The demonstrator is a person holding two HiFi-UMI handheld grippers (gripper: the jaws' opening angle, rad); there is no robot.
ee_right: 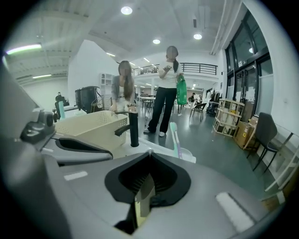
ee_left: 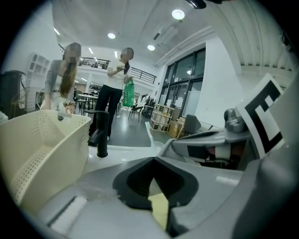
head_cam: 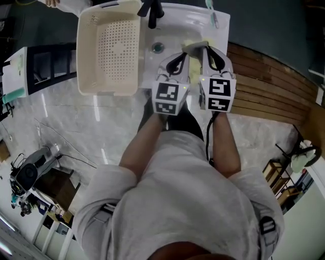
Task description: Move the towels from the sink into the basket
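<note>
A pale yellow towel (head_cam: 195, 45) hangs over the white sink (head_cam: 223, 30), pinched by both grippers side by side. My left gripper (head_cam: 183, 52) is shut on one part of it. In the left gripper view a strip of the yellow towel (ee_left: 159, 208) shows between the shut jaws (ee_left: 153, 161). My right gripper (head_cam: 206, 50) is shut on another part, and a fold of the towel (ee_right: 143, 200) is clamped below its jaws (ee_right: 149, 152). The cream perforated basket (head_cam: 84, 51) stands empty to the left of the sink, also seen in both gripper views (ee_left: 42, 140) (ee_right: 88, 123).
A black faucet (head_cam: 151, 12) stands at the sink's far edge, next to the basket. A toothbrush in a cup (head_cam: 213, 19) sits at the far right corner. A wooden slatted platform (head_cam: 269, 91) lies to the right. Two people (ee_right: 163, 88) stand beyond the sink.
</note>
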